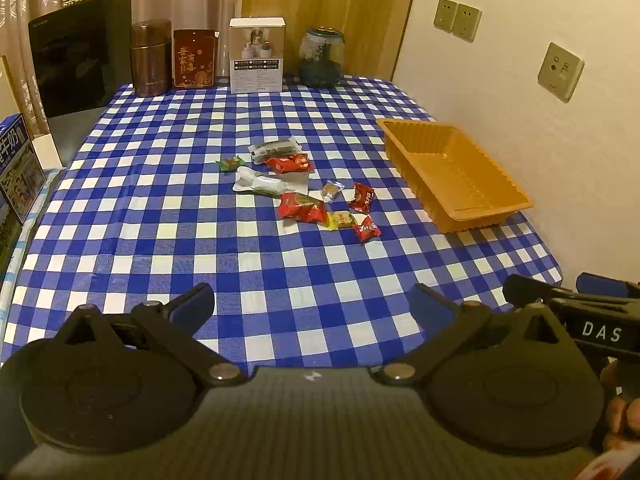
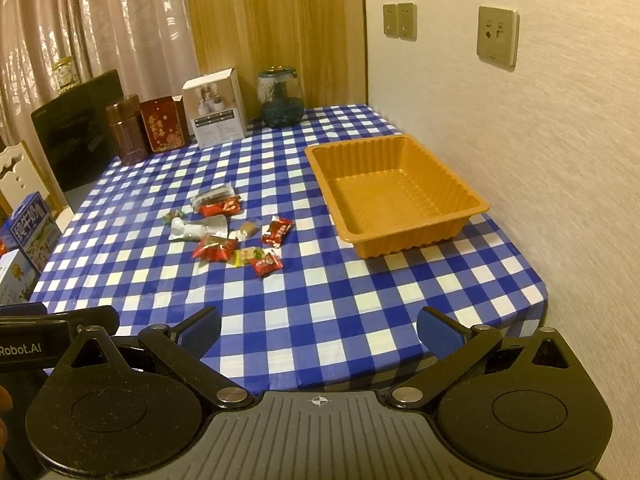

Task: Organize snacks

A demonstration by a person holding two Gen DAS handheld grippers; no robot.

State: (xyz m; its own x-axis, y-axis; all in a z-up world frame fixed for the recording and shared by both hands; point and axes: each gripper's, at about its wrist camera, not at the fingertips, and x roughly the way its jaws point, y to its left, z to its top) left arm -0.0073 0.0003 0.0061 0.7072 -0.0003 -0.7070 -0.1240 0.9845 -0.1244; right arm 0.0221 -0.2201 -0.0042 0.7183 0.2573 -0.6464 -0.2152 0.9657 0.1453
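A blue-and-white checked tablecloth (image 2: 328, 288) covers the table, which stands against a pale wall. On its right side, near the wall, sits an empty orange ribbed plastic tray (image 2: 460, 204). Along the far edge stand a white printed carton (image 1: 257, 54), a dark glass jar (image 1: 322, 58), a red box with gold lettering (image 1: 194, 58) and a brown cylindrical canister (image 1: 151, 57). The loose wrapped snacks (image 1: 304, 188) lie scattered mid-table, left of the tray and apart from it: red packets, a long white pouch, a small green candy, a yellow one. The left gripper (image 1: 312, 304) and right gripper (image 2: 318, 326) hover over the near edge, jaws spread wide, holding nothing.
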